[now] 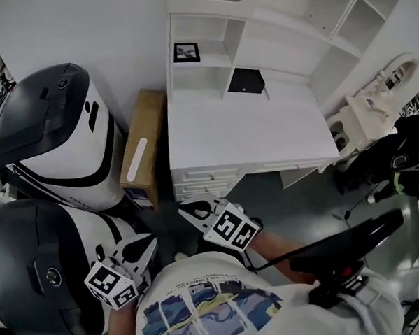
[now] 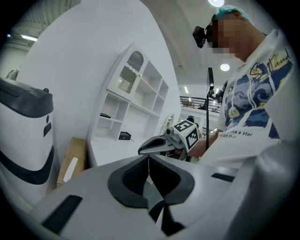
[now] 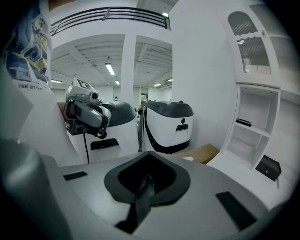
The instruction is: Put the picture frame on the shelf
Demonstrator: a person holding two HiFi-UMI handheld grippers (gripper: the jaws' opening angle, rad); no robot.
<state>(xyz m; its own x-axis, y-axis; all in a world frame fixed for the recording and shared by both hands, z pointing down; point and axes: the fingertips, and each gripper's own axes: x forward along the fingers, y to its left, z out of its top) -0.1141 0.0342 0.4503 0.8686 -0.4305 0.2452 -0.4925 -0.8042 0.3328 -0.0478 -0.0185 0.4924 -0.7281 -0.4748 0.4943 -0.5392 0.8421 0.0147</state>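
A small black picture frame [image 1: 186, 52] stands in an upper left compartment of the white shelf unit [image 1: 258, 34] behind the white desk [image 1: 250, 136]. The frame shows as a dark sliver in the left gripper view [image 2: 105, 115] and the right gripper view [image 3: 243, 123]. Both grippers hang low in front of the desk, close to the person's shirt and far from the frame. My left gripper [image 1: 150, 240] [image 2: 149, 161] is shut and holds nothing. My right gripper [image 1: 185, 209] [image 3: 149, 155] is shut too, with nothing in it.
A black box [image 1: 246, 81] sits at the back of the desk. Two large white and black machines [image 1: 53, 129] [image 1: 40, 277] stand at the left. A cardboard box [image 1: 144, 146] leans between them and the desk. Black equipment [image 1: 353, 240] is at the right.
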